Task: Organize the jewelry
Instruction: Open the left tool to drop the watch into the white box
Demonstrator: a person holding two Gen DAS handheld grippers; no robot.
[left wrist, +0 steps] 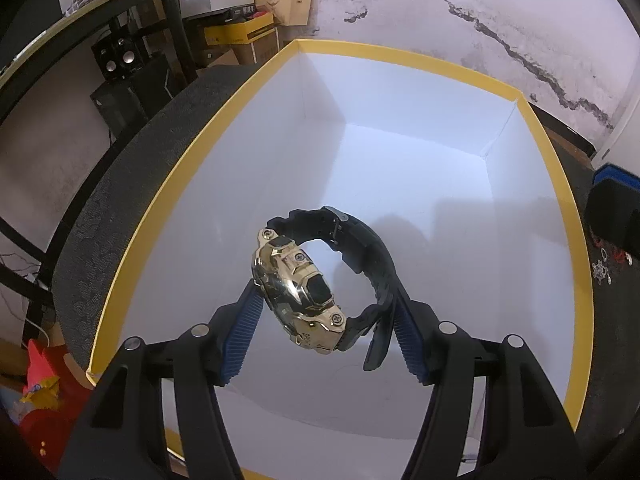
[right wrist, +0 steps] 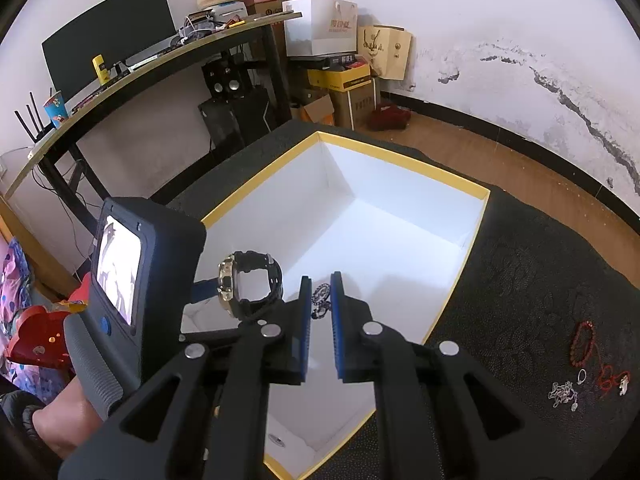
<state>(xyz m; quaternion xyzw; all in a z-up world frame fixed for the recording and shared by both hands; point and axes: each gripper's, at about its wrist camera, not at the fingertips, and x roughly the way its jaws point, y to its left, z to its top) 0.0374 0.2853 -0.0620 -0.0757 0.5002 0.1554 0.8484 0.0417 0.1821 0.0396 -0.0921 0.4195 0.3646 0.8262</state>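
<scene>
Left tongs [left wrist: 326, 300]: black arms with blue ribbed pads [left wrist: 406, 340], jaws set wide and pinching a gold-cased black-strapped wristwatch [left wrist: 304, 292] between them, pointing steeply downward. Right tongs [right wrist: 321, 300]: jaws drawn nearly together, clamping a small dark beaded ornament [right wrist: 320, 298]. A bare hand [right wrist: 56, 424] grips the left handle.

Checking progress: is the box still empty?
Yes, empty: the yellow-rimmed box shows only bare white floor; the gold watch hangs in the left gripper.

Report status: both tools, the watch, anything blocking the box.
Left tool clamped on gold watch, over white box. Right tool shut on dark beaded bracelet, same box. Nothing blocking.
</scene>
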